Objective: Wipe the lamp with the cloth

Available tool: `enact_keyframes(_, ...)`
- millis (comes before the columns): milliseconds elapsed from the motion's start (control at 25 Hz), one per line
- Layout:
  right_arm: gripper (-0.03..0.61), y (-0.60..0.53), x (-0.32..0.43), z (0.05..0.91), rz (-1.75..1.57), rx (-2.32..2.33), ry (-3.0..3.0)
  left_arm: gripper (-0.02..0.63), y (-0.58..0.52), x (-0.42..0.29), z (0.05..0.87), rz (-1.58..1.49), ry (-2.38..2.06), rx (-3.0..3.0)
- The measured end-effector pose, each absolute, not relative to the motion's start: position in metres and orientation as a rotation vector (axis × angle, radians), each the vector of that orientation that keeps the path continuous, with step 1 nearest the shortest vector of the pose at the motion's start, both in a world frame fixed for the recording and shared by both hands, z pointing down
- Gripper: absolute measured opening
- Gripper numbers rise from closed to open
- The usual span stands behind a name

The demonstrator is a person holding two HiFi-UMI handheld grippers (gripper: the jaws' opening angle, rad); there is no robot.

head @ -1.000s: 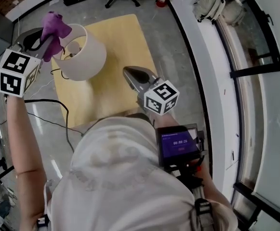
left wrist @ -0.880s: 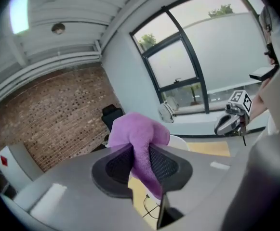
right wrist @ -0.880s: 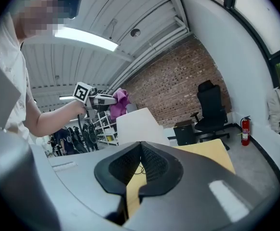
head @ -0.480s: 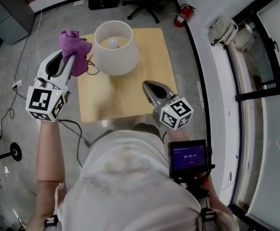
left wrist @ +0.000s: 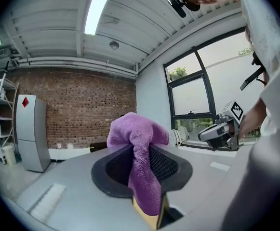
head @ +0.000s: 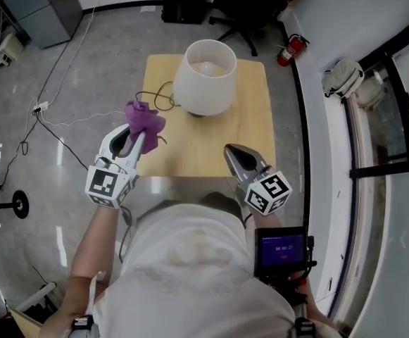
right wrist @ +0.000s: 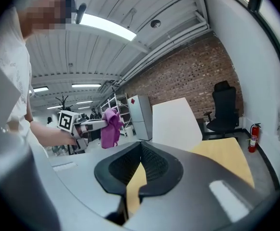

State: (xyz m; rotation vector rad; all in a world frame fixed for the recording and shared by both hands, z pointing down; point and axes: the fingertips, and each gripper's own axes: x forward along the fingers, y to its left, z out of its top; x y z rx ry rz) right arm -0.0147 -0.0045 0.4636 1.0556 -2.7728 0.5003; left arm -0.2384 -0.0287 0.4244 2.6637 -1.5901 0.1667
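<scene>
Left gripper (head: 137, 138) is clamped on the purple cloth (head: 145, 120); a second ago the cloth was up at the rim of the lamp (head: 204, 76), now it hangs well apart from the lamp, to its near left over the table (head: 253, 136) edge; right gripper (head: 230, 150), jaws together and empty, stays near-right of the lamp.

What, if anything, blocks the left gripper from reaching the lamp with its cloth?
Probably nothing, so yes: the left gripper, shut on the purple cloth, hangs by the table, with only a loose cord before the lamp.
</scene>
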Motion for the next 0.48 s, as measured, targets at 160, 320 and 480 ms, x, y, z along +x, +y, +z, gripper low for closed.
enact_keyframes(160,0.014,0.007,-0.013,0.458,0.443,1.000,-2.793,0.092,0.001,-0.206,0.447,0.151,-1.504,2.649)
enact_keyframes(320,0.014,0.027,-0.007,0.456,0.415,0.990,-2.828,0.092,0.027,-0.177,0.465,0.177,-1.441,2.673)
enact_keyframes(480,0.014,0.049,0.008,0.450,0.419,0.991,-2.841,0.092,0.051,-0.150,0.465,0.223,-1.399,2.705)
